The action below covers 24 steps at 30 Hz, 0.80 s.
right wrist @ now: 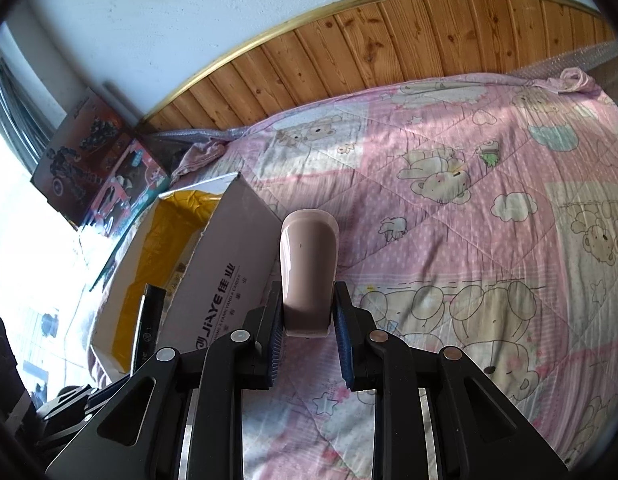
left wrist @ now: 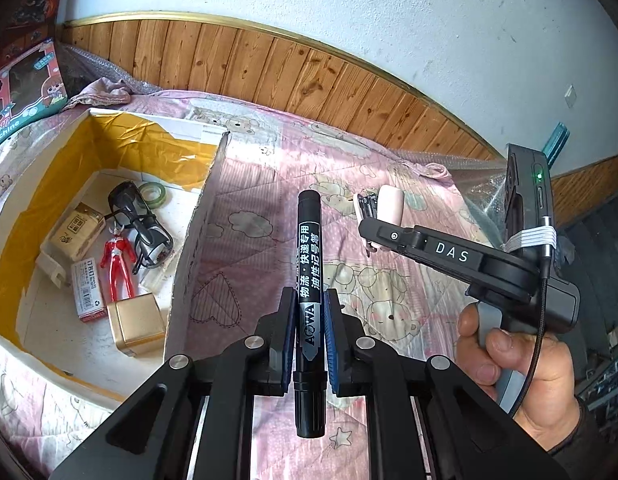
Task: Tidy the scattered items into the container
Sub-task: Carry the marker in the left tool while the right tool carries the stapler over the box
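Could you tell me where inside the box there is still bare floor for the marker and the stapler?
Inside the cardboard box, bare floor lies along the right wall beyond the glasses, and before the gold tin. The middle, around the red figure, is crowded.

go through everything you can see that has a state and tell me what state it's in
Marker: capped, held above the bedspread.
Stapler: held off the bed.
Left gripper: shut on the marker.
Right gripper: shut on the stapler.
Cardboard box: open, flap up, partly filled.
Glasses: folded, in the box.
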Tool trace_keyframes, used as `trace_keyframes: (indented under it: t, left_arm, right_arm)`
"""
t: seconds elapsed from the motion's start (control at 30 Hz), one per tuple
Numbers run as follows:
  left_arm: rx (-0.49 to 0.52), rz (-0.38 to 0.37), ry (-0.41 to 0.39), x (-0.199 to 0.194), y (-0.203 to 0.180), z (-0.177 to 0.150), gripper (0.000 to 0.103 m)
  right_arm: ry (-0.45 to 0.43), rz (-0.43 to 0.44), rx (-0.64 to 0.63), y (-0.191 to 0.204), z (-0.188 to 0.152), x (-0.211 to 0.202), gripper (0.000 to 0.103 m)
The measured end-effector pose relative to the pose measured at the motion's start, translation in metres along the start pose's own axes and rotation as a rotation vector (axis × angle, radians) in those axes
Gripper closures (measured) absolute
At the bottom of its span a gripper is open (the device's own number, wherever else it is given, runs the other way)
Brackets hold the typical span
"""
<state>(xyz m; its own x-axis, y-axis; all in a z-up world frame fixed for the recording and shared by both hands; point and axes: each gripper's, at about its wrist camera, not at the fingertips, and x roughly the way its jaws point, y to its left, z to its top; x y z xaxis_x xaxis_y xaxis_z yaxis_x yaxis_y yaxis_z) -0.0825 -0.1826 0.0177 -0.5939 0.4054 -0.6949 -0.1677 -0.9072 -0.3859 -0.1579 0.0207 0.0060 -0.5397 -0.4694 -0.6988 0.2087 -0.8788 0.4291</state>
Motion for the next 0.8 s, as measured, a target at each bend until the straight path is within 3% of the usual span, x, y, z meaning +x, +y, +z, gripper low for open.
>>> trace_keyframes:
  t: [0.57,0.8]
  left_arm:
    - [-0.027,0.0,-0.065,-0.058,0.027,-0.012,0.089]
    - [-0.047,0.049,-0.092,-0.076,0.043,-0.014,0.089]
  right_arm:
    - [-0.04,0.027,-0.109,0.069,-0.034,-0.02,0.079]
    - [-0.05,0.043,-0.16,0.098,-0.044,-0.023,0.079]
